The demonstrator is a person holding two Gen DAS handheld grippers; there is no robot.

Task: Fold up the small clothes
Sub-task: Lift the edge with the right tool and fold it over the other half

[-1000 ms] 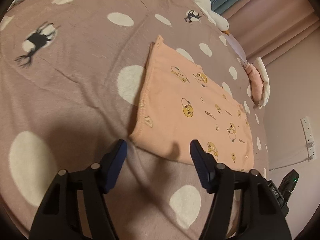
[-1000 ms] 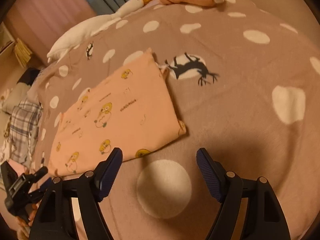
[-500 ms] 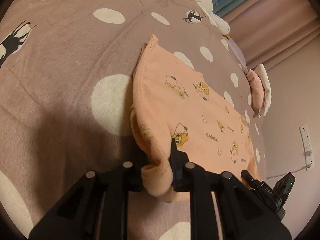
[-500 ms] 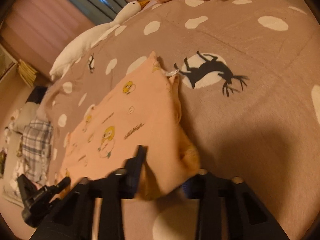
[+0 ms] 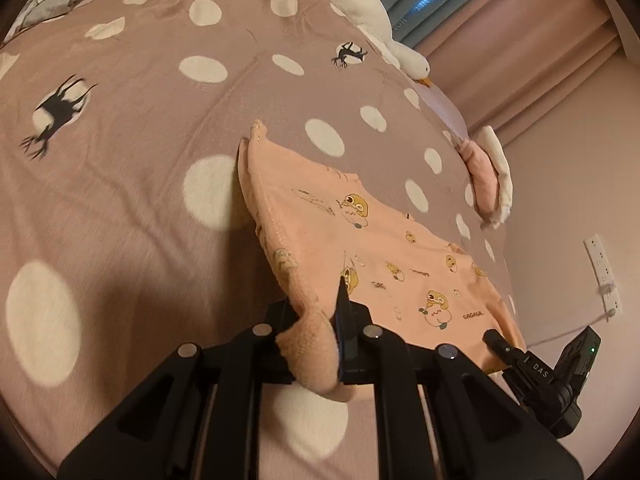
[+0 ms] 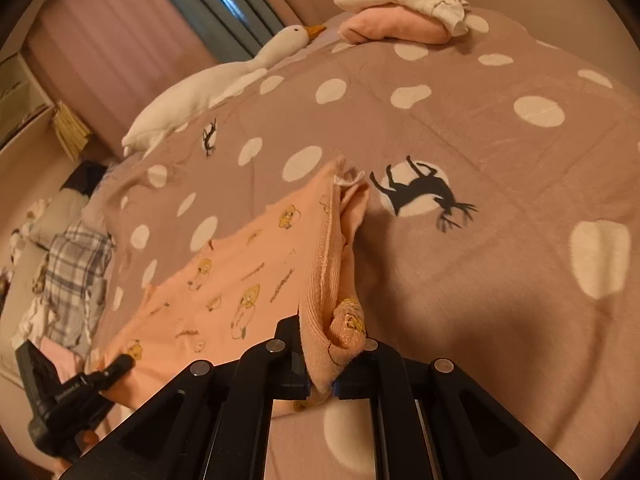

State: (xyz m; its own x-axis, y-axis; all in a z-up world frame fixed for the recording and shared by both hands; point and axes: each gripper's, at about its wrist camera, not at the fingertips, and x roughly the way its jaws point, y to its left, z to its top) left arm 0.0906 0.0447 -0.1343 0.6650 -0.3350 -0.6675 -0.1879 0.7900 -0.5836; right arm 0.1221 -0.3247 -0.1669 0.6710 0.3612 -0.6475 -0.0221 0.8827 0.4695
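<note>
**Two corners pinched, the next fold not yet made**

Two grippers grasp the near corners of a peach cartoon-print garment point(image 5: 360, 240) on a polka-dot bedspread point(image 5: 140, 200). The left gripper point(image 5: 316, 344) has its jaws clenched on one bunched corner; the right gripper point(image 6: 320, 368) has its jaws clamped on the other. Near edge raised, far edge on the bed toward 12 o'clock, the garment appears already folded into a layered rectangle, so the remaining work is judged to be carrying the held edge over and setting the piece down. Folded pink and white clothes point(image 6: 400, 16) at 1 o'clock suggest earlier items are finished. Only the right wrist view shows the doubled layers at the garment's edge and a plaid cloth point(image 6: 76, 264) at 9 o'clock; only the left shows a wall socket point(image 5: 602, 268) at 3 o'clock. A plush goose point(image 6: 224, 84) lies beyond.
</note>
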